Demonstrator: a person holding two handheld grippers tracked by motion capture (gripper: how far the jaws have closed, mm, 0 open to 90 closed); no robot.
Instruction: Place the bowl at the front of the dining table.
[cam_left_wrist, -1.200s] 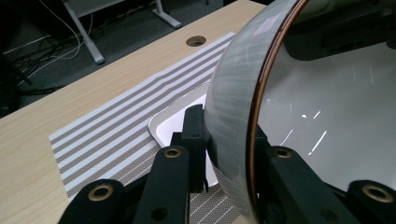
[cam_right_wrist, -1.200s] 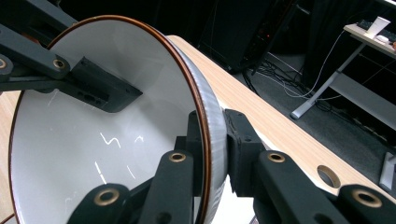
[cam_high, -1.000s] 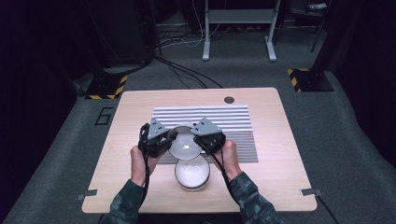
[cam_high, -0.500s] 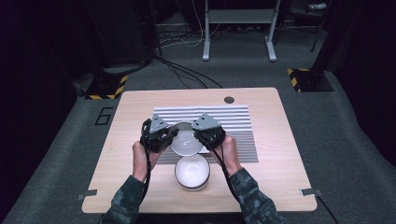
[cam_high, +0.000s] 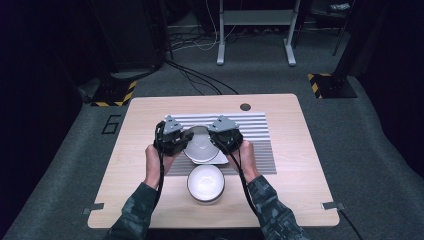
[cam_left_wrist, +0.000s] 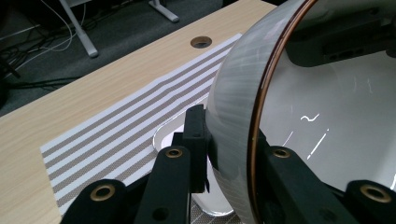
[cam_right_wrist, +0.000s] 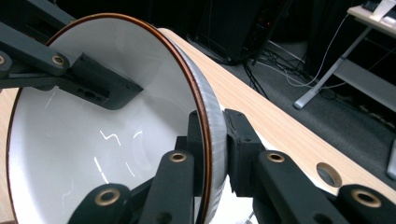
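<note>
Both grippers hold one grey bowl (cam_high: 201, 145) between them, lifted off the surface (cam_high: 300, 165) and tilted. The left gripper (cam_high: 181, 141) is clamped on the bowl's rim at one side, one jaw inside and one outside, and the right gripper (cam_high: 219, 141) is clamped on the opposite rim in the same way. In the left gripper view the bowl (cam_left_wrist: 299, 116) shows a grey striped outer wall, a thin copper-coloured rim and a glossy white inside with nothing in it; the right gripper view shows the same bare white inside (cam_right_wrist: 102, 140), with the left gripper's jaw reaching over the far rim.

Under the held bowl a white rectangular dish (cam_high: 216, 159) lies on a grey-and-white striped mat (cam_high: 255, 135); whether anything lies in the dish I cannot tell, since the bowl covers most of it. Nearer the person, just beside the mat's near edge, a second bowl (cam_high: 205, 183) stands upright on the wood, white inside and with nothing in it. A round hole (cam_high: 245, 107) sits in the surface near its far edge, well apart from the bowls. Beyond the surface, cables (cam_high: 195, 75) run across grey carpet beside a metal desk frame (cam_high: 255, 30).
</note>
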